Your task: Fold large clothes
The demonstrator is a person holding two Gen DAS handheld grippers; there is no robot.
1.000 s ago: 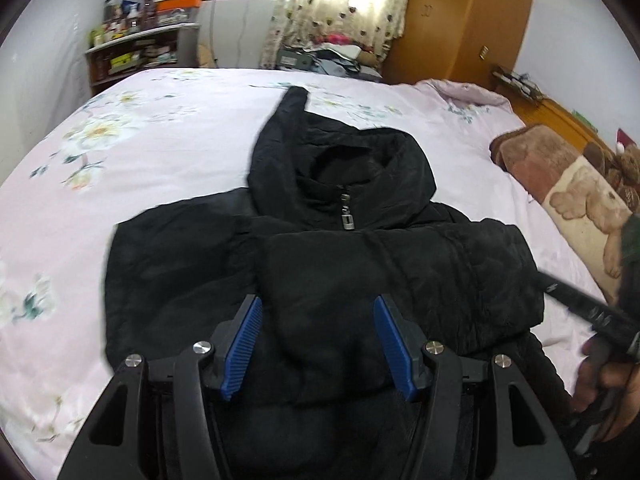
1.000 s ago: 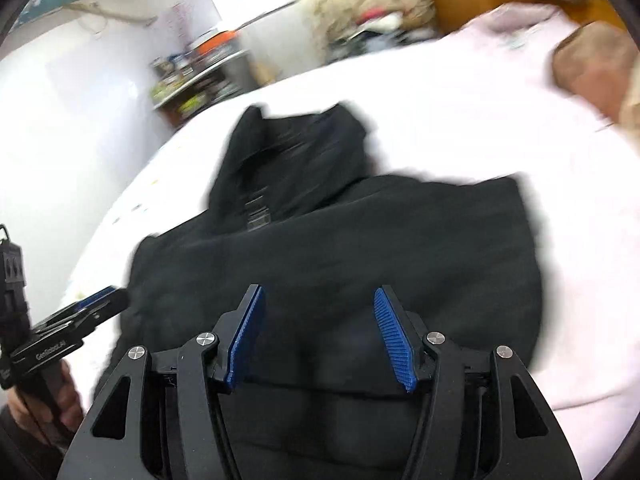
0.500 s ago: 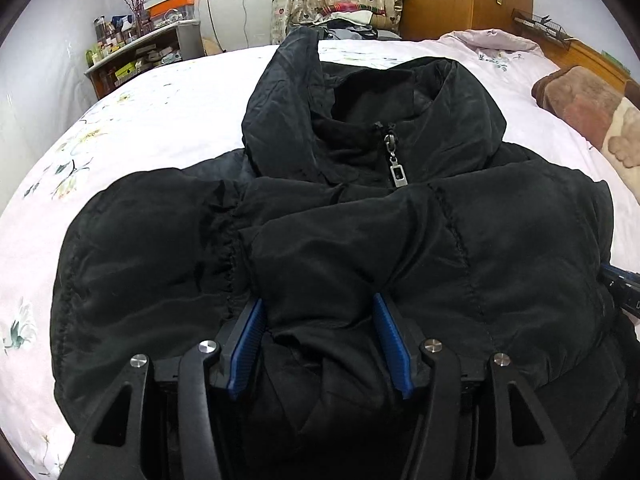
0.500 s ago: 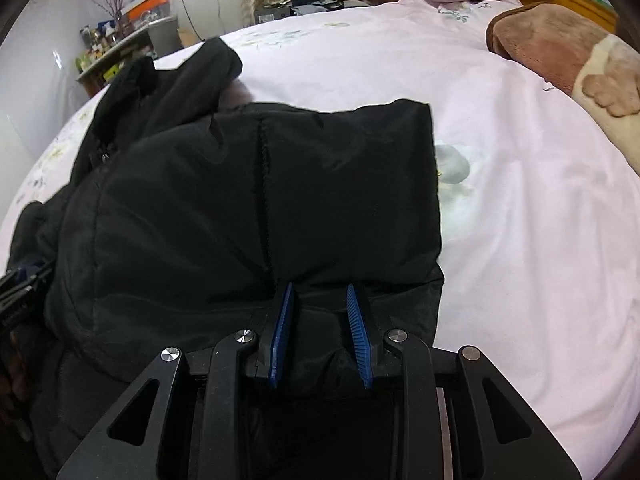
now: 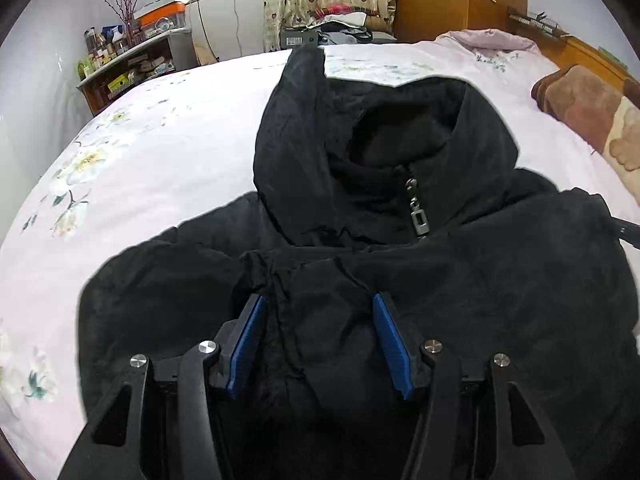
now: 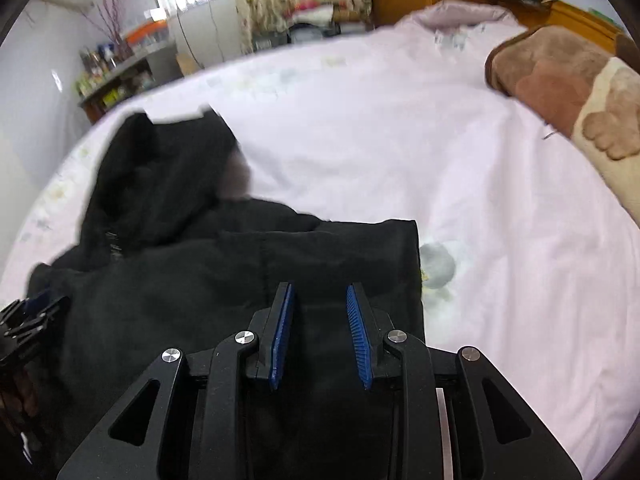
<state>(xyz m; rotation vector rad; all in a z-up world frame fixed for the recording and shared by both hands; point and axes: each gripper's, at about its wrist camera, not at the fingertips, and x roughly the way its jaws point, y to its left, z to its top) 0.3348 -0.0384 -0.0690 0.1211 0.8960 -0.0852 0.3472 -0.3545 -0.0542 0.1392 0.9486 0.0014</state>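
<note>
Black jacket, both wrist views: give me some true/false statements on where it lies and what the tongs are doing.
1. The black jacket lies on a pink floral bedsheet. True.
2. The jacket's zipper pull hangs just below the collar. True.
3. The right tongs are spread wide above bare sheet. False: their blue pads stand narrow, with black jacket fabric between them near the jacket's right edge.
4. The left tongs have a bunch of jacket fabric between their pads. True.
5. The brown blanket covers the jacket's hood. False: it lies apart at the bed's far right side.
</note>
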